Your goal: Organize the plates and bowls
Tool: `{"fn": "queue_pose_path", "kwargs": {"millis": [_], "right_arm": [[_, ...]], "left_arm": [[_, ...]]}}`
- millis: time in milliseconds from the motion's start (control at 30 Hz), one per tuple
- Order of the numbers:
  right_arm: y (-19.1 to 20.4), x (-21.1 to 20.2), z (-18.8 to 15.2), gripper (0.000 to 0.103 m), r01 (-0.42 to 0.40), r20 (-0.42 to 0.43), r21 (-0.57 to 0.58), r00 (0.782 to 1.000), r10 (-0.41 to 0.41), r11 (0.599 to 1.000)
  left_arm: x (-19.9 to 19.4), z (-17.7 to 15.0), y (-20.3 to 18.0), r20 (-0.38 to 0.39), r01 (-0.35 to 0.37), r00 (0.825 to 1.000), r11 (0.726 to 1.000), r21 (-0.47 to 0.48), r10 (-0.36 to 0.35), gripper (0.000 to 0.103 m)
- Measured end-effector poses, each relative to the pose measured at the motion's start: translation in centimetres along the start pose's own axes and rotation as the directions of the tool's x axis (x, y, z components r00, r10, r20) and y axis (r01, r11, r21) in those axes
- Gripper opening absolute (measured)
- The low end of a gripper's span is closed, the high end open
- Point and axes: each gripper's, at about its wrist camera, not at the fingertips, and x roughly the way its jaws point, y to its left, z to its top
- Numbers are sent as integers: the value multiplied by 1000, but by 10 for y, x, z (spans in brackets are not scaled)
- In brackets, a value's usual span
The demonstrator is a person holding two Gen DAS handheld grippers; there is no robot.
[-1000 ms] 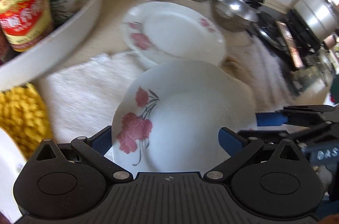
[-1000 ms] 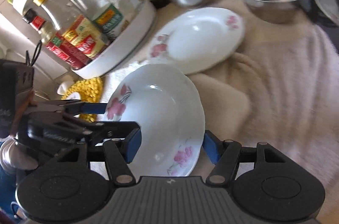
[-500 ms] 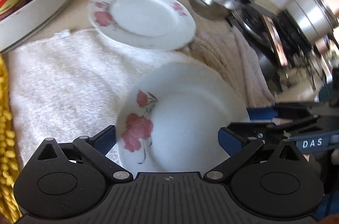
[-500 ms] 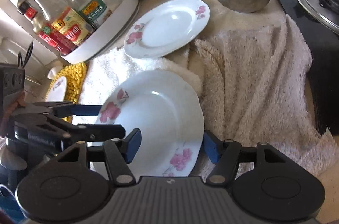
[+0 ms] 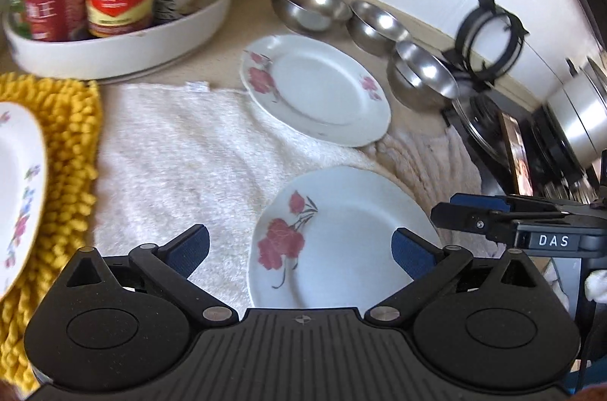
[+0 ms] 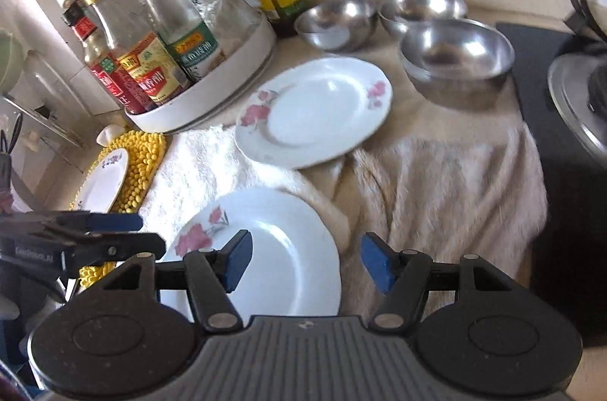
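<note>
Both grippers are released, nothing pinched. The left gripper (image 5: 299,251) and right gripper (image 6: 305,260) hover over the near floral plate (image 6: 273,249) lying on the white towel (image 5: 182,154); a second floral plate (image 6: 315,110) sits beyond, near three steel bowls (image 6: 455,59).

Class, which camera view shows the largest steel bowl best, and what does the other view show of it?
The right wrist view: the largest steel bowl sits near the middle, its whole rim and inside visible. In the left wrist view the same bowl appears smaller, tilted by the lens and blurred.
</note>
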Motion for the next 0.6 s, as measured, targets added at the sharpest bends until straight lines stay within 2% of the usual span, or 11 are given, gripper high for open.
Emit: {"fn": "queue_pose_path", "kwargs": {"millis": [233,500,600], "right_arm": [[11,10,14,80,-65,11,-62,998,66,996],[22,25,21,80,-130,-25,-124,991,128,984],[22,30,25,81,-137,-28,-134,991,134,981]], "left_arm": [[-19,-7,10,59,-85,994,993,-81,89,103],[-41,-24,32,86,-179,976,965,-191,198,103],[-46,-26,36,86,-183,975,957,-226,206,103]]}}
